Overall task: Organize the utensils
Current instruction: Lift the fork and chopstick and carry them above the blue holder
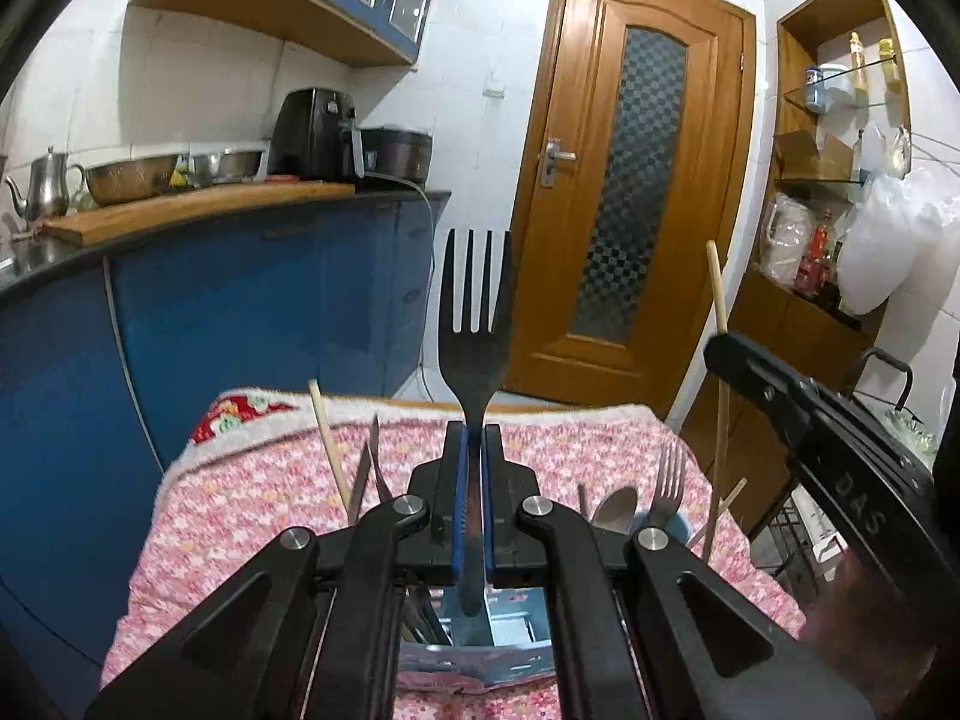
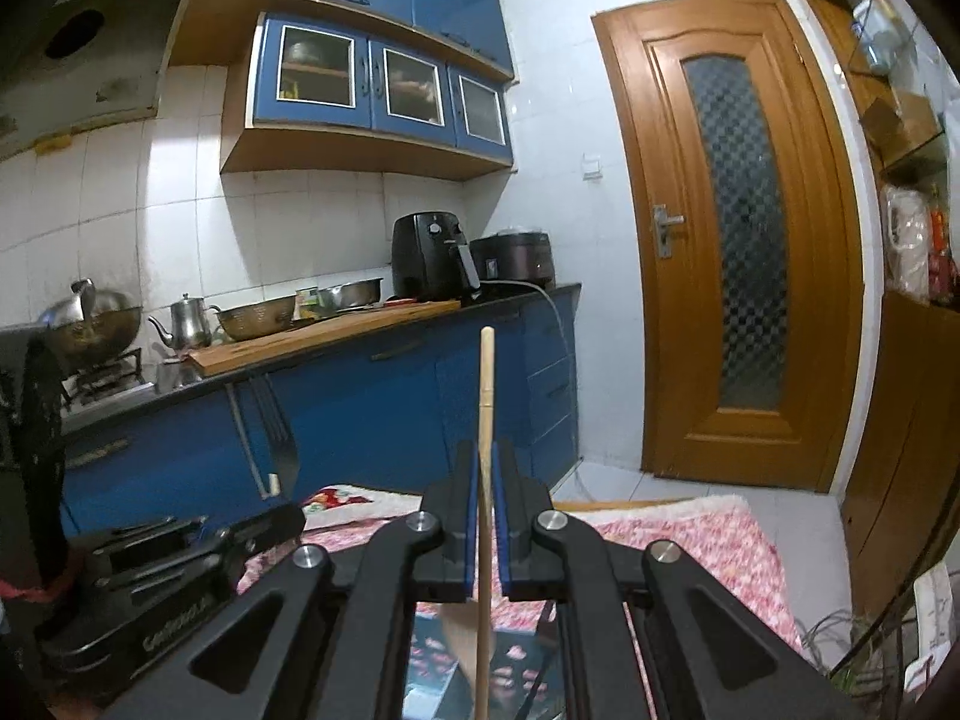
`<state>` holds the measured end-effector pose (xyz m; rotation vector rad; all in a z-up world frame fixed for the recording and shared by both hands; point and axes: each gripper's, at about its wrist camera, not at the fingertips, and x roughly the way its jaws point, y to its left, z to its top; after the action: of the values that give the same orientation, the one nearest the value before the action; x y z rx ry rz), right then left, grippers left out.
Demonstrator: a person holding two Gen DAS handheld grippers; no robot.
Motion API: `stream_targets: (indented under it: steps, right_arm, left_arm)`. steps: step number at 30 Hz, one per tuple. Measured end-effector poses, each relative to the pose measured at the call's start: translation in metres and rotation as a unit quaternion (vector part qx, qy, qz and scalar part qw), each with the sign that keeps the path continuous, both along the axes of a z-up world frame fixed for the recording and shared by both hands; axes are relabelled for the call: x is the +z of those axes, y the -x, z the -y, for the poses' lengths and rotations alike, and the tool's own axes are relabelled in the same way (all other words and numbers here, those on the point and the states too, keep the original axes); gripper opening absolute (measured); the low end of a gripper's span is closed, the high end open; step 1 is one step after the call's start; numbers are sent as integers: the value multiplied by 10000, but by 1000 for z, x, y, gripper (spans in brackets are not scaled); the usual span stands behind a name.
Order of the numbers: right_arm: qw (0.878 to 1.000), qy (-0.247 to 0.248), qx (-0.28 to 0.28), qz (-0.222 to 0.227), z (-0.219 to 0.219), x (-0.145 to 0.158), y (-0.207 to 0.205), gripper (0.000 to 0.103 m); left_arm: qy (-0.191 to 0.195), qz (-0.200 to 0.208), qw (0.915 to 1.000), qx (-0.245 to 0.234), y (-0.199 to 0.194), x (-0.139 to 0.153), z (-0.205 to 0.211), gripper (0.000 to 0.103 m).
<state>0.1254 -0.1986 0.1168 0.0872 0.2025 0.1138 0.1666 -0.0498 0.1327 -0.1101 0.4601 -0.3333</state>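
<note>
Blue kitchen cabinets (image 2: pixel 384 408) and a wooden door (image 1: pixel 624 180) lie ahead of both grippers. Left gripper (image 1: pixel 474 480) clamps a black fork (image 1: pixel 474 312), tines up; right gripper (image 2: pixel 486 516) pinches a wooden chopstick (image 2: pixel 485 396) upright above the pink-clothed desk (image 1: pixel 252 498).

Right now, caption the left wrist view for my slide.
Left gripper clamps a black fork upright above the utensil holder on a pink cloth.

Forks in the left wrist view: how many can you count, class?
2. A black fork stands upright, clamped in the left tongs; a metal fork stands in the holder behind. Others may be hidden.
</note>
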Motion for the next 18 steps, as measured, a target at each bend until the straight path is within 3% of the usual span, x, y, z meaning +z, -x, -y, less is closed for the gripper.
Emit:
stream_targets:
  steps: [10,18]
  right_arm:
    - [9999,-56,-10,-101,10,-32,-12,6]
    - [10000,-61,-37,15,14,-35,-12,6]
  left_arm:
    - [74,-292,9995,-17,-8,-31,-1,2]
    - [76,-342,9994,-15,-3,-38,-1,2]
